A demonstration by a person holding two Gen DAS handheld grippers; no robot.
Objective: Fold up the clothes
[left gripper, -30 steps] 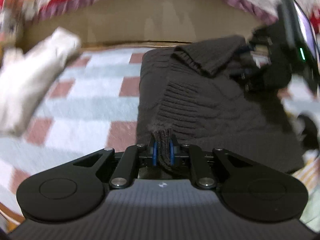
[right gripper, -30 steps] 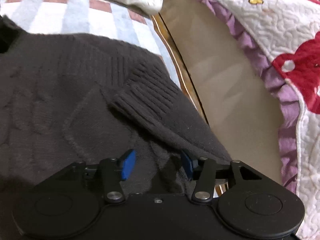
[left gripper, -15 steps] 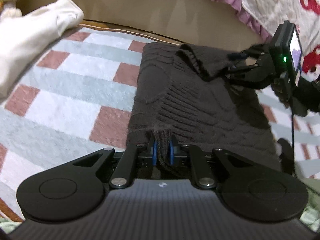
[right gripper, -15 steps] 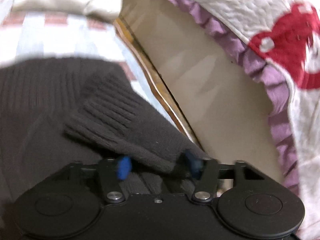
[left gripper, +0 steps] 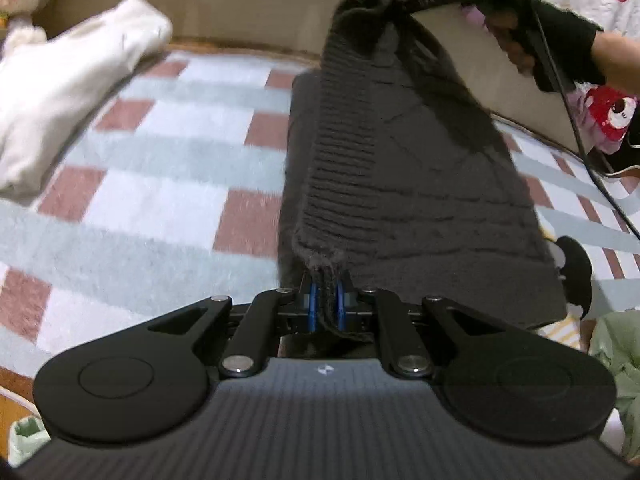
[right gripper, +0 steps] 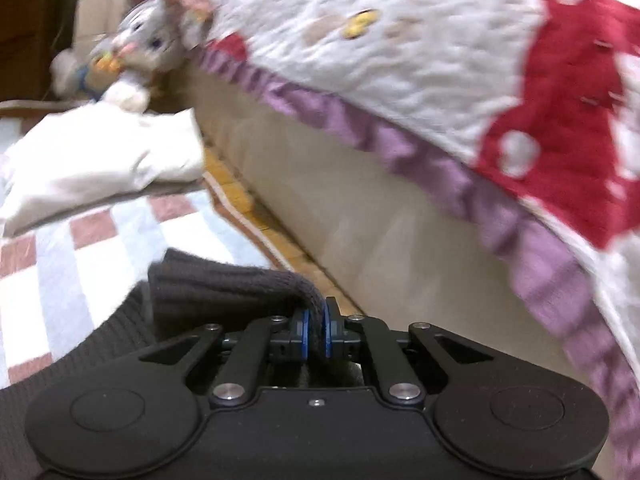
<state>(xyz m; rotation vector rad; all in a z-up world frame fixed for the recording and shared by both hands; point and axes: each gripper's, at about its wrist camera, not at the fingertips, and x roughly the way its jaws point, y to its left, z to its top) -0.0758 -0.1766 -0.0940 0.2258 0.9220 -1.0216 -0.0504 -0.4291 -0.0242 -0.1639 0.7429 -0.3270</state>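
Now both tools lift one edge of the dark sweater, ready to fold it.
Right of the white garment [left gripper: 72,92], the left tool [left gripper: 325,304] pinches the sweater [left gripper: 400,184] hem; the right tool [right gripper: 315,330], jaws just closed, clamps the cuff above the checked blanket [left gripper: 140,184].

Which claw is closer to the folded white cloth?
Right. The right claw, lifting the dark sweater's far end, is close to the white cloth. The left claw grips the sweater's near edge, farther back.

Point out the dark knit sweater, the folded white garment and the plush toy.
dark knit sweater [left gripper: 400,184], left wrist view, ribbed middle.
folded white garment [left gripper: 68,80], left wrist view, its top.
plush toy [right gripper: 148,42], right wrist view, its head.
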